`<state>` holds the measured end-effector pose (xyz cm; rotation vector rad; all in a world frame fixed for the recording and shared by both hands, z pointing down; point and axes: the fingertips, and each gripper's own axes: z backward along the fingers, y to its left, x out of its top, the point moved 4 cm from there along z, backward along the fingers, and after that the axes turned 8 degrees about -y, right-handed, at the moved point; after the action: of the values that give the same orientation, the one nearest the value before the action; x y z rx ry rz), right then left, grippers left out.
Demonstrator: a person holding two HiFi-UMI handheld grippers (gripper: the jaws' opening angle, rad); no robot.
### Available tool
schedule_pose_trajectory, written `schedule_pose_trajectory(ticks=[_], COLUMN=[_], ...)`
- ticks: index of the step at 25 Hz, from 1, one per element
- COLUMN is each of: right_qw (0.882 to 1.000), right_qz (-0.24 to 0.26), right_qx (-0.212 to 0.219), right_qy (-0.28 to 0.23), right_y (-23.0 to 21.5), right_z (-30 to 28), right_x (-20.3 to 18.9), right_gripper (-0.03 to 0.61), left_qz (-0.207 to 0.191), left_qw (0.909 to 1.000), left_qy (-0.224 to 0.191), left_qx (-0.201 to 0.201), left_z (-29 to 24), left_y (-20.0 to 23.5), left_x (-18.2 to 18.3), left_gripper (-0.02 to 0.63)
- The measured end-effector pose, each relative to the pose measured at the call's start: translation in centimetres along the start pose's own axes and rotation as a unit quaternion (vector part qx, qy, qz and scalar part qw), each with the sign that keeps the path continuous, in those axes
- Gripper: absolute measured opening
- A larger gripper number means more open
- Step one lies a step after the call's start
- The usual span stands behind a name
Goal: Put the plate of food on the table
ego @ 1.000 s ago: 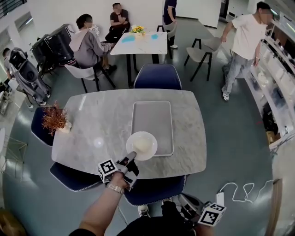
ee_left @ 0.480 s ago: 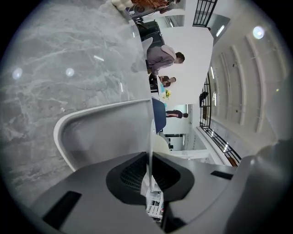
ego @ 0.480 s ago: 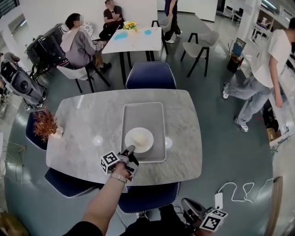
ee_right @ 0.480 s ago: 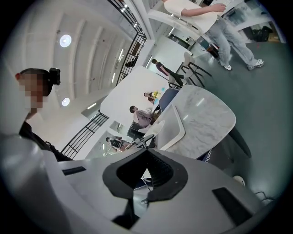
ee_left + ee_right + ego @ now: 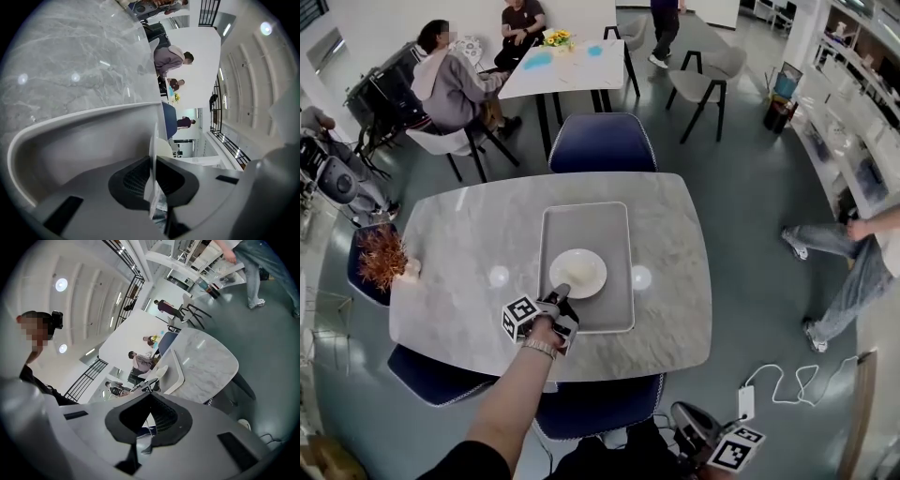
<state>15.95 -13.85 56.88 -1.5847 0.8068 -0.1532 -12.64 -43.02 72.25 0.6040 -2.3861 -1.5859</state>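
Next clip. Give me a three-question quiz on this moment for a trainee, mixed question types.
1. True or false: the left gripper is shut on the rim of the plate.
2. In the head view the plate lies over: A) bare marble, B) the tray, C) a chair.
3. Fill in: in the head view the plant stands near the ____ edge of the table.

Key: 1 true; 2 B; 3 left.
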Motion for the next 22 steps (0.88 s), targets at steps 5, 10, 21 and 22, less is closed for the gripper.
schedule_pose_trajectory(ticks=[5, 10, 21, 22], right_qw=[1.0, 1.0, 1.0, 1.0], right_qz=[-0.003, -0.005, -0.01, -0.01], right_qx=[-0.007, -0.011, -0.004, -0.003], right_qy=[-0.004, -0.004, -0.001, -0.001], right_y=[-0.1, -0.4, -0.3, -0.2], right_z=[0.1, -0.1, -0.8, -0.8], right_x=[0.2, 0.6, 0.7, 0.7], right_gripper=[0.012, 0.011, 0.011, 0.011], left_qz=[0.004, 0.003, -0.014, -0.019], left_qw=[0.9999, 0.9999, 0.9983, 0.9979], left_qy=[-0.001, 0.004, 0.004, 0.002], left_qx=[0.009, 0.015, 0.057, 0.061], left_z=[-1.1, -2.1, -2.5, -2.5], left_y=[0.2, 0.2, 0.5, 0.5], left_x=[0.4, 0.0, -0.3, -0.3], left_gripper=[0.025, 0.025, 0.025, 0.025])
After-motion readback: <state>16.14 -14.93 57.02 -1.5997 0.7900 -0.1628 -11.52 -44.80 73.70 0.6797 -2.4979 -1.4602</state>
